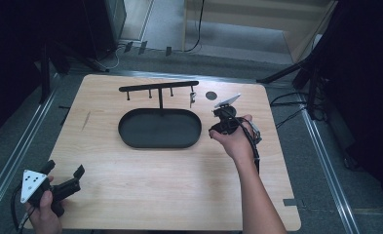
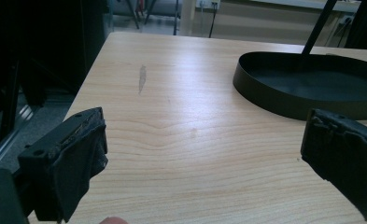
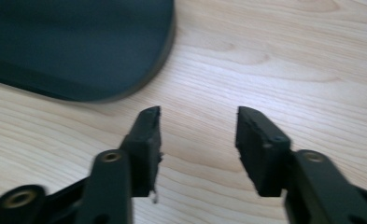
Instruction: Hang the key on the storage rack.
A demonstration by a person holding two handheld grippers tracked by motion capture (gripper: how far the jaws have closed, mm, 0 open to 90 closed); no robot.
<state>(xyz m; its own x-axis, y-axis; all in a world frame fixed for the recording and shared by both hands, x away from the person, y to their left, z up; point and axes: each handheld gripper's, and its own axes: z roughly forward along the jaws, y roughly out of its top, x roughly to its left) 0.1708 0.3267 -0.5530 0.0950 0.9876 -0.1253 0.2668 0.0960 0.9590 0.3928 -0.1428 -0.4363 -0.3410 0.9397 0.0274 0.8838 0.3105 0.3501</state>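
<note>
A black oval tray with an upright post and a crossbar rack stands at the middle back of the wooden table. A small metal piece hangs from the rack's right end. My right gripper is held just right of the tray, pointing down at the table; its jaws are open with bare wood between them and the tray's edge close by. My left gripper rests at the front left corner, open and empty, facing the tray.
A small dark round spot lies on the table right of the rack. A grey smudge marks the wood at the left. Metal rails, cables and dark stands surround the table on the floor.
</note>
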